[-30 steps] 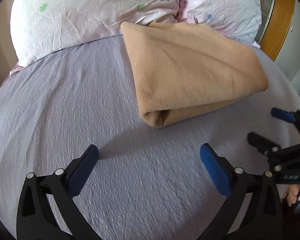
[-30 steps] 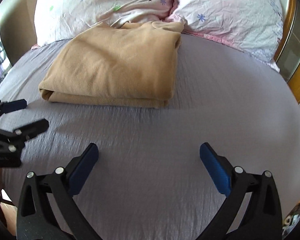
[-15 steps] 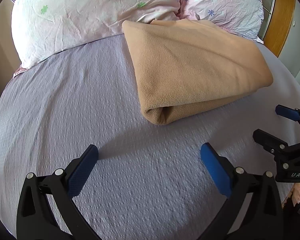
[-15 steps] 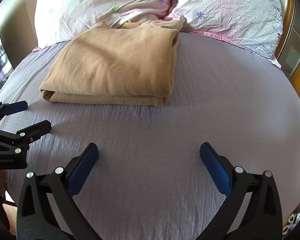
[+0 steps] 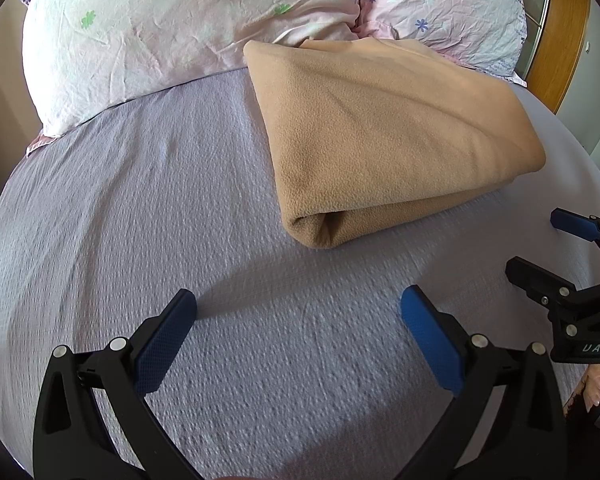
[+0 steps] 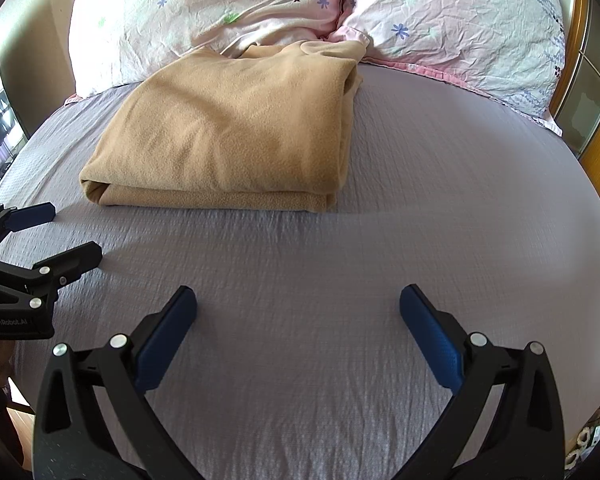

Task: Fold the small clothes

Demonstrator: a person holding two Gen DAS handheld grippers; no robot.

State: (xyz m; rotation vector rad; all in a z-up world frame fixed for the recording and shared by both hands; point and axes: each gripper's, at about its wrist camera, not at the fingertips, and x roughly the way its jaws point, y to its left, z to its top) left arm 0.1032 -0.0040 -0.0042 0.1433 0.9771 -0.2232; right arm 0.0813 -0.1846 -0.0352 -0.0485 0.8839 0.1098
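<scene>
A tan fleece garment (image 5: pixel 384 136) lies folded into a thick rectangle on the grey bedsheet (image 5: pixel 148 208), its far edge against the pillows. It also shows in the right wrist view (image 6: pixel 236 132). My left gripper (image 5: pixel 298 312) is open and empty, hovering over the sheet just short of the garment's near fold. My right gripper (image 6: pixel 298 310) is open and empty, over bare sheet in front of the garment. Each gripper shows in the other's view: the right one (image 5: pixel 540 248) at the right edge, the left one (image 6: pixel 60 232) at the left edge.
Two pale floral pillows (image 6: pixel 228 12) (image 6: pixel 460 24) lie at the head of the bed behind the garment. A wooden headboard or door frame (image 5: pixel 560 28) stands at the far right. The bed's edge curves away on the left and right.
Both grippers have moved slightly forward toward the folded garment, which looks a little nearer and larger. The garment has not moved and both grippers stay open.
</scene>
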